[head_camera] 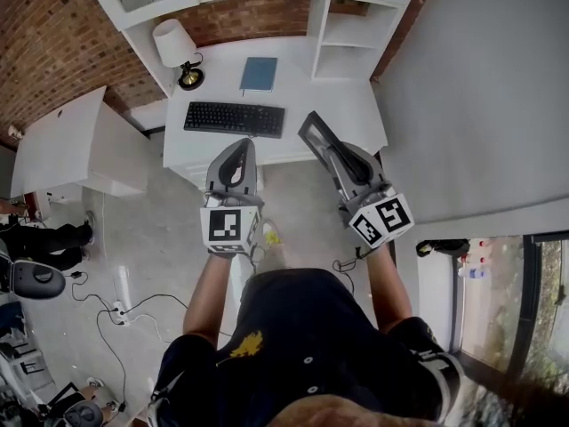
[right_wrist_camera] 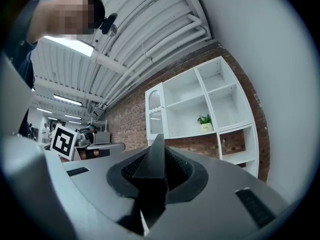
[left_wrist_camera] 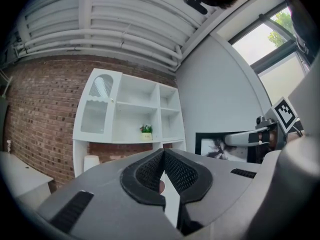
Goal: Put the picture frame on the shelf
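My right claw (head_camera: 341, 161) was clamped on the picture frame (head_camera: 316, 137), its long edge aimed at the shelf (head_camera: 351, 48) straight ahead, while my left claw (head_camera: 241, 147) was closed on nothing.

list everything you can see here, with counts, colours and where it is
picture frame: one, black, clamped edge-on in the right gripper
shelf unit: one, white, against the brick wall above the desk
potted plant: one, green in a pale pot, in a middle shelf compartment
desk: one, white, below the shelf unit
keyboard: one, black, on the desk's front left
notebook: one, blue, on the desk behind the keyboard
lamp: one, white shade, at the desk's back left
cabinet: one, white, left of the desk
cables: several, black, on the floor at left
left gripper: one, grey, jaws together, nothing in them
right gripper: one, grey, shut on the frame
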The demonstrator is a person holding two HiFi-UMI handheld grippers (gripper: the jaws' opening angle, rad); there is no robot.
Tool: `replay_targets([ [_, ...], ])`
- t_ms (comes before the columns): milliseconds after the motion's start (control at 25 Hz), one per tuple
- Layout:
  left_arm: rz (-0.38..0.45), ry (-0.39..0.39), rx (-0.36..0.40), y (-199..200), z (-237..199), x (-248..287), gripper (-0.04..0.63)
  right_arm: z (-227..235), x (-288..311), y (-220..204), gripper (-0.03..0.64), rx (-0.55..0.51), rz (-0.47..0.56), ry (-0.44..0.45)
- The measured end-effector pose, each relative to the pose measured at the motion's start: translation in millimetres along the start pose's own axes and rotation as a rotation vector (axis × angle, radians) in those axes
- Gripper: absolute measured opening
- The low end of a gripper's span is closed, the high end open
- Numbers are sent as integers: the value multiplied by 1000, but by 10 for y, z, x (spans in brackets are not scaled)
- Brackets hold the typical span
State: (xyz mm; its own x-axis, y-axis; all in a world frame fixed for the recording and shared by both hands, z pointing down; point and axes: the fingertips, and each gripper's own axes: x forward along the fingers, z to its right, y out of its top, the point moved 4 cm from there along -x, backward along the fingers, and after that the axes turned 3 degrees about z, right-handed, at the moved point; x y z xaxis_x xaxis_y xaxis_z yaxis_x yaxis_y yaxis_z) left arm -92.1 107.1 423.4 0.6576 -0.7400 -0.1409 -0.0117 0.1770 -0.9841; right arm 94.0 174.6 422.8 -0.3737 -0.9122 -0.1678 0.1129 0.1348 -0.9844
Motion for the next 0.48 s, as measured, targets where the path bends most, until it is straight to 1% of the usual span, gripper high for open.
replay_targets([
  [240, 4, 0, -18, -85, -282, 352, 18, 204, 425, -1, 66, 1, -2, -5],
  [480, 3, -9, -23, -126, -610, 816, 18, 440, 919, -2, 66, -5, -7, -10],
])
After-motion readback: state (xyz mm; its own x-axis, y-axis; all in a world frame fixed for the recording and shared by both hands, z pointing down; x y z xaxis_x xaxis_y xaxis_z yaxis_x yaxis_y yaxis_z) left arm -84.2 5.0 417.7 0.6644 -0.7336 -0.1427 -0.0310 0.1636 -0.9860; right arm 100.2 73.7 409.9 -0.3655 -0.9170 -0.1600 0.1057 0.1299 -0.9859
